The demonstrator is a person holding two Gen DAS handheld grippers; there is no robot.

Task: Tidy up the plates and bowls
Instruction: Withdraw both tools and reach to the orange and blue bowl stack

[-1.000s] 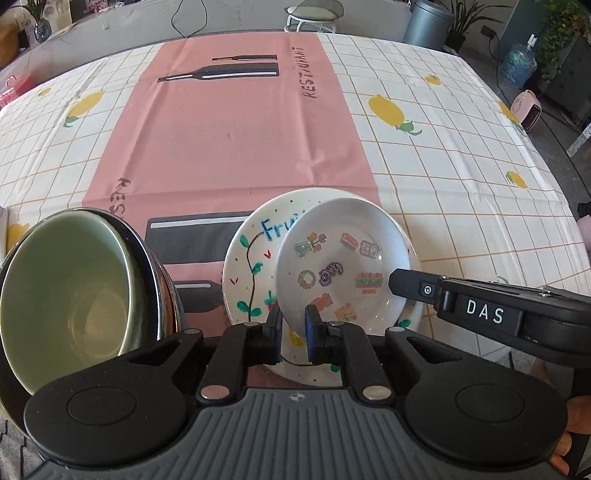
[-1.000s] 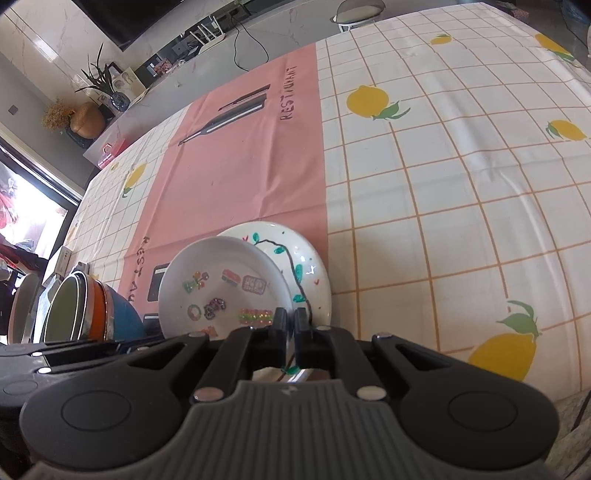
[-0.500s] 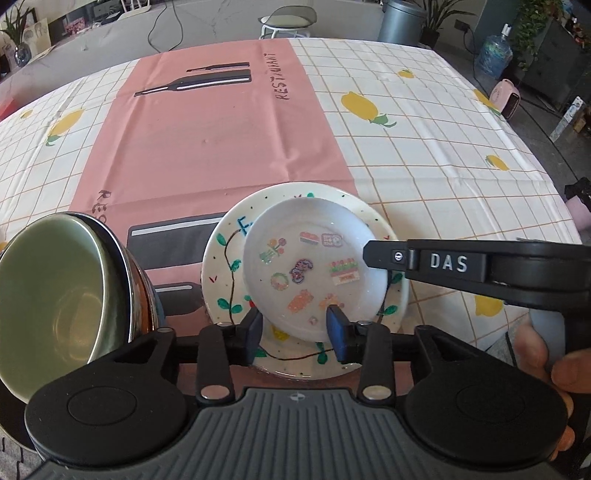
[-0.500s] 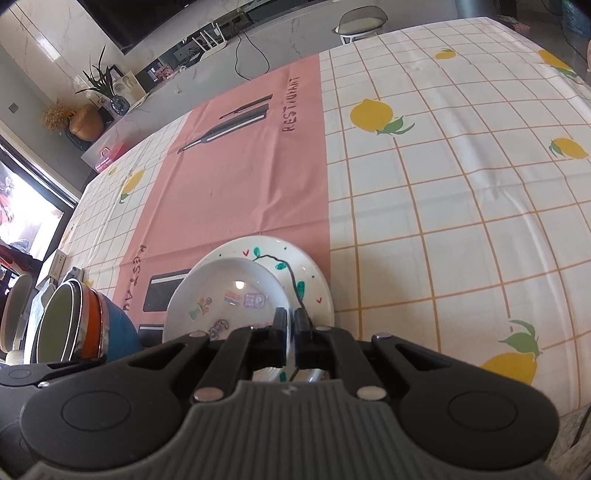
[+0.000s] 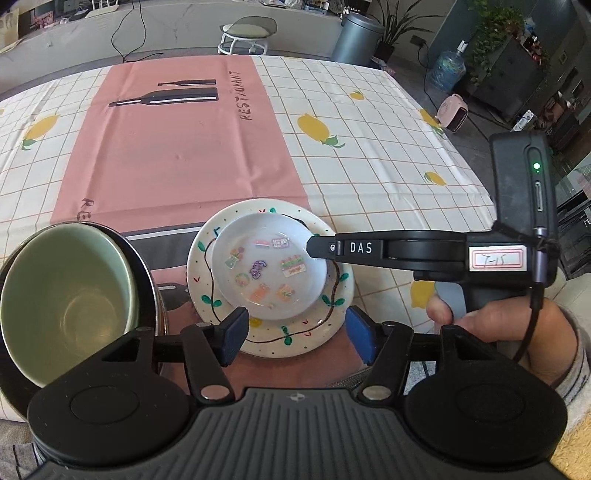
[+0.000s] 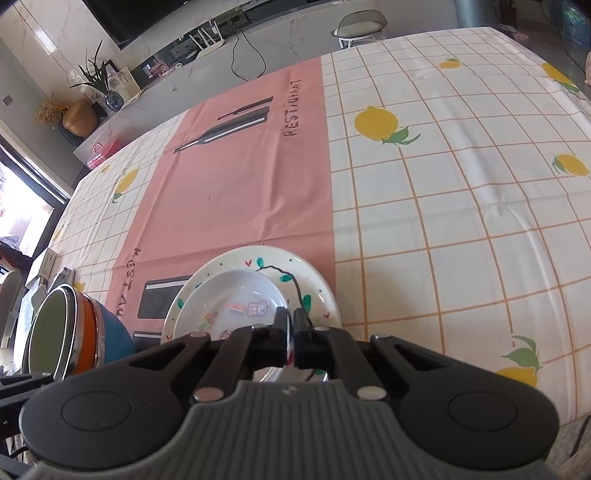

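A small white sticker plate (image 5: 267,273) lies flat on a bigger white plate painted with a vine (image 5: 338,284) at the table's near edge. My left gripper (image 5: 295,332) is open and empty, its blue pads just short of the big plate's near rim. My right gripper (image 6: 290,334) is shut on the small plate's right rim (image 6: 284,325); it also shows in the left wrist view (image 5: 314,246), reaching in from the right. A stack of bowls, green one innermost (image 5: 62,306), stands left of the plates and shows in the right wrist view (image 6: 70,332).
The table carries a lemon-checked cloth with a pink strip (image 5: 177,147). Its right edge (image 5: 476,192) drops to the floor. A stool (image 5: 247,33) and a bin (image 5: 356,38) stand beyond the far edge.
The small plate went from tilted to lying flat on the big plate. My left gripper let go of it, opened wide and drew back. My right gripper stayed shut on its rim.
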